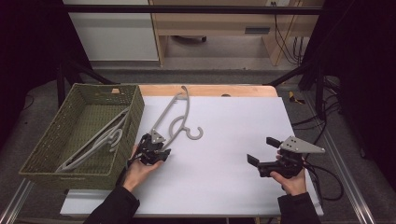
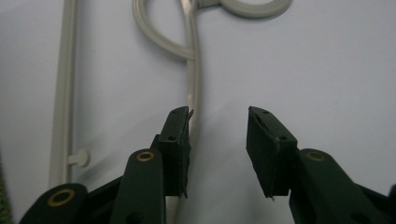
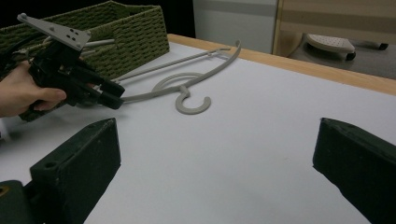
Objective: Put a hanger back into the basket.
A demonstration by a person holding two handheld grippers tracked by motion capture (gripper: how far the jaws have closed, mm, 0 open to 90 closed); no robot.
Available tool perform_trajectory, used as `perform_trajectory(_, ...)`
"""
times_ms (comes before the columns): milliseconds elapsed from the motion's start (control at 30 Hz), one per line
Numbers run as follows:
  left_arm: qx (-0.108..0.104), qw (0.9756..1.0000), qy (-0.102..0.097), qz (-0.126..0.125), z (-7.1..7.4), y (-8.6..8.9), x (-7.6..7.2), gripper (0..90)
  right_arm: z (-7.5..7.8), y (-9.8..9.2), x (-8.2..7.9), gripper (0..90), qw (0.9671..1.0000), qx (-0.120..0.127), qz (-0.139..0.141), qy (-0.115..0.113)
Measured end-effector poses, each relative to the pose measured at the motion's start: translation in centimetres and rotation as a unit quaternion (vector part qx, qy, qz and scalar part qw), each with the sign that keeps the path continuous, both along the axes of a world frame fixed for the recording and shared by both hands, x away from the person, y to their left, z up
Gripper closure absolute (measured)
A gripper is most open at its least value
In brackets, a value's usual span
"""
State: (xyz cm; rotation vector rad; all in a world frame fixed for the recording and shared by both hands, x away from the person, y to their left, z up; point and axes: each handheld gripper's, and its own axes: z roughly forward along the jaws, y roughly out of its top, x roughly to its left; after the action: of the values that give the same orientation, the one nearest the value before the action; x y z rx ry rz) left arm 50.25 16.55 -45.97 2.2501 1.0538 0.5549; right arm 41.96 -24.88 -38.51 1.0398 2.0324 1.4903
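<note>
A grey plastic hanger (image 1: 173, 116) lies flat on the white tabletop (image 1: 224, 182), its hook toward the middle. My left gripper (image 1: 158, 142) sits low at the hanger's near end. In the left gripper view one arm of the hanger (image 2: 194, 70) runs down along the inner face of the left jaw, and the other jaw stands apart from it, so the left gripper (image 2: 218, 126) is open. From the right gripper view I see the same hanger (image 3: 187, 86) with the left gripper (image 3: 116, 99) at its tip. My right gripper (image 1: 259, 150) is held open at the right, nothing between its jaws.
A green woven basket (image 1: 135, 112) stands at the table's left edge and holds another grey hanger (image 1: 100, 140). A wooden strip (image 1: 210, 90) borders the far side. Cables trail off the right edge behind the right hand.
</note>
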Motion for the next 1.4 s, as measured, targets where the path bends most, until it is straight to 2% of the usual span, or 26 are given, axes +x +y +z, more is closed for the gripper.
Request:
perform_trajectory(133, 0.016, 0.9998, 0.009, 0.011, -0.5, 0.2, 0.4, 57.5, 0.0, 0.0, 0.0, 1.2, 1.0000, 0.000, 0.000, 0.001)
perform_trajectory(167, 0.017, 0.9996, 0.020, 0.012, -0.6, 0.3, 0.6, 59.3, 0.0, 0.0, -0.1, 1.2, 1.0000, -0.001, 0.001, 0.000)
perform_trajectory(200, 0.010, 0.9996, 0.023, 0.013, -0.7, 0.4, 0.6, 61.9, 0.0, 0.0, -0.1, 1.2, 1.0000, 0.000, 0.000, 0.001)
perform_trajectory(267, 0.011, 0.9995, 0.029, 0.009, -0.6, 0.3, 0.6, 65.7, 0.1, -0.1, -0.1, 1.2, 1.0000, 0.003, 0.001, 0.001)
perform_trajectory(333, 0.008, 0.9994, 0.035, 0.005, -0.6, 0.1, 0.4, 77.0, 0.1, -0.1, -0.1, 1.2, 1.0000, 0.000, 0.001, -0.001)
perform_trajectory(400, 0.021, 0.9991, 0.036, 0.002, -0.4, -0.3, 0.2, 79.7, 0.1, -0.1, -0.2, 1.2, 1.0000, 0.000, 0.003, -0.001)
perform_trajectory(567, -0.001, 0.9981, 0.061, -0.003, -0.3, -1.1, -0.5, 81.6, 0.0, 0.0, -0.2, 1.2, 1.0000, 0.001, 0.003, 0.000)
perform_trajectory(600, -0.012, 0.9978, 0.066, -0.002, -0.3, -1.3, -0.7, 81.6, 0.0, 0.0, -0.2, 1.2, 1.0000, 0.001, 0.002, 0.000)
perform_trajectory(633, -0.012, 0.9978, 0.066, -0.002, -0.3, -1.3, -0.7, 81.6, 0.0, 0.0, -0.2, 1.2, 1.0000, 0.000, 0.002, 0.000)
perform_trajectory(667, -0.018, 0.9972, 0.073, -0.003, -0.3, -1.9, -1.1, 81.5, 0.0, 0.0, -0.2, 1.2, 1.0000, 0.000, 0.003, 0.000)
perform_trajectory(833, -0.026, 0.9966, 0.078, -0.009, -0.3, -3.5, -2.4, 80.7, 0.0, 0.0, -0.2, 1.3, 1.0000, -0.001, 0.006, 0.000)
perform_trajectory(900, -0.031, 0.9961, 0.081, -0.015, -0.4, -4.9, -3.5, 80.3, 0.0, 0.0, -0.2, 1.3, 1.0000, 0.001, 0.005, 0.002)
perform_trajectory(1067, -0.032, 0.9970, 0.066, -0.023, -0.5, -7.0, -5.3, 79.8, 0.0, 0.0, -0.2, 1.3, 1.0000, 0.001, 0.006, 0.001)
perform_trajectory(1167, -0.036, 0.9957, 0.072, -0.045, -0.5, -8.0, -6.1, 78.6, 0.0, 0.1, -0.2, 1.4, 1.0000, 0.002, 0.006, 0.002)
perform_trajectory(1200, -0.033, 0.9960, 0.067, -0.050, -0.6, -8.4, -6.4, 78.1, -0.1, 0.1, -0.2, 1.4, 1.0000, 0.002, 0.006, 0.001)
perform_trajectory(1300, -0.029, 0.9955, 0.063, -0.064, -0.6, -8.7, -6.8, 76.9, -0.1, 0.2, -0.1, 1.4, 1.0000, -0.002, 0.010, 0.000)
perform_trajectory(1400, -0.055, 0.9937, 0.063, -0.075, 0.1, -8.1, -6.7, 74.3, -0.2, 0.4, -0.1, 1.5, 1.0000, 0.000, 0.007, 0.001)
